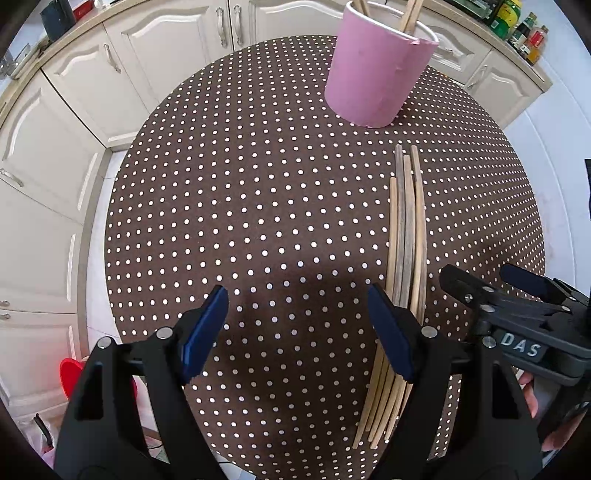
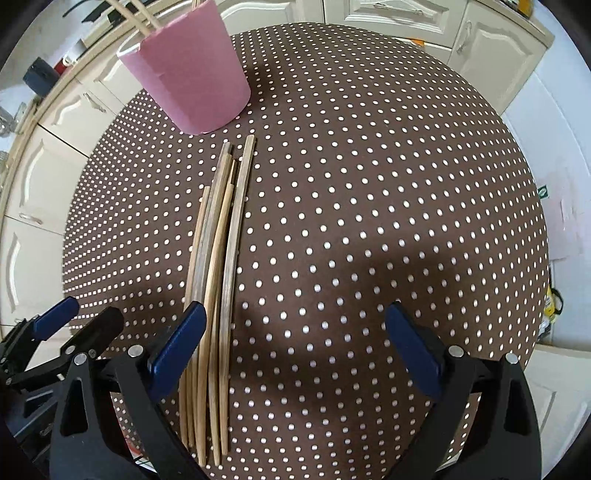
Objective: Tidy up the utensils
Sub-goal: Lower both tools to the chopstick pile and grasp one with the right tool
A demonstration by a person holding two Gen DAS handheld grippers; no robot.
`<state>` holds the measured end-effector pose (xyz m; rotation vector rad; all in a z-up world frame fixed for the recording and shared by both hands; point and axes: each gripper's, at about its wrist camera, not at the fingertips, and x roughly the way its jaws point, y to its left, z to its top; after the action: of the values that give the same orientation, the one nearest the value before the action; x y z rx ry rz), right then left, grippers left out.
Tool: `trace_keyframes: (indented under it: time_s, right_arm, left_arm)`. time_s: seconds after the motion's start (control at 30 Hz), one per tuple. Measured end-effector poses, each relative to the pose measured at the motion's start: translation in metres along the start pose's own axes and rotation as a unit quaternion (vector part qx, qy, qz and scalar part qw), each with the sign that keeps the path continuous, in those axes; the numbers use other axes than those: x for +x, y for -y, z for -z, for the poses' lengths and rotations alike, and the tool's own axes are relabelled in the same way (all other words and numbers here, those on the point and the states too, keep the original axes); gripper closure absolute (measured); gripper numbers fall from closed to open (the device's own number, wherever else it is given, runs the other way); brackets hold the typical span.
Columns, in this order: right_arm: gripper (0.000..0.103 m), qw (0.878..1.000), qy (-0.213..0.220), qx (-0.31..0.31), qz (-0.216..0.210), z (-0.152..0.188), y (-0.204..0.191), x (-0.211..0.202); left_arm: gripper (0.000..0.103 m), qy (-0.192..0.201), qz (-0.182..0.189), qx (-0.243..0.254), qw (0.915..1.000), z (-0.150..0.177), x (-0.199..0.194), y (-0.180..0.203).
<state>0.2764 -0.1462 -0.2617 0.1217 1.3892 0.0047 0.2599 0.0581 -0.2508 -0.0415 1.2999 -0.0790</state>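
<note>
Chopsticks: a bundle of wooden sticks (image 1: 404, 236) lying flat and side by side on the table, ends uneven, running from the near edge toward the pink cup; seen again in the right wrist view (image 2: 218, 266)
Pink cup: upright cylinder (image 1: 376, 70) at the far side of the table, just beyond the far ends of the bundle and apart from them; several more sticks stand inside it, leaning on the rim
Left gripper: (image 1: 297, 332) jaws wide apart, nothing between them; its right blue pad sits over the near part of the bundle, contact cannot be told
Right gripper: (image 2: 293, 343) jaws wide apart, holding nothing; its left blue pad overlaps the near part of the bundle, contact cannot be told
Gripper spacing: the two sit side by side, the bundle between them
Table: round, brown cloth with white dots (image 1: 240, 184)
Surroundings: cream cabinets (image 1: 55, 147) behind the table; bottles (image 1: 517, 22) on the counter at far right; a red object (image 1: 72, 373) on the floor at lower left
</note>
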Motion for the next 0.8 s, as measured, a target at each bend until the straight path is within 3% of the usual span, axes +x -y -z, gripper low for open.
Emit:
trace_keyframes:
  time_s: [0.17, 0.3, 0.5, 0.67, 0.8]
  right_arm:
    - [0.009, 0.999, -0.012, -0.006, 0.043, -0.001, -0.011, 0.017]
    - [0.01, 0.999, -0.016, 0.009, 0.028, -0.001, -0.019, 0.024]
    - [0.012, 0.998, -0.018, -0.014, 0.052, -0.005, -0.037, 0.031]
    - [0.036, 0.998, -0.004, -0.053, 0.039, -0.014, -0.062, 0.026]
    - [0.053, 0.997, 0.02, -0.068, 0.026, -0.007, -0.057, 0.021]
  left_arm:
    - [0.027, -0.008, -0.003, -0.006, 0.9999, -0.006, 0.007, -0.003]
    - [0.027, -0.013, -0.005, -0.005, 0.9999, -0.007, 0.012, -0.004]
    - [0.027, -0.029, -0.001, -0.008, 0.9995, -0.01, 0.02, -0.008]
    - [0.027, -0.028, 0.01, -0.014, 0.9994, -0.011, 0.02, -0.009]
    - [0.027, -0.04, 0.024, -0.006, 0.9989, -0.012, 0.025, -0.004]
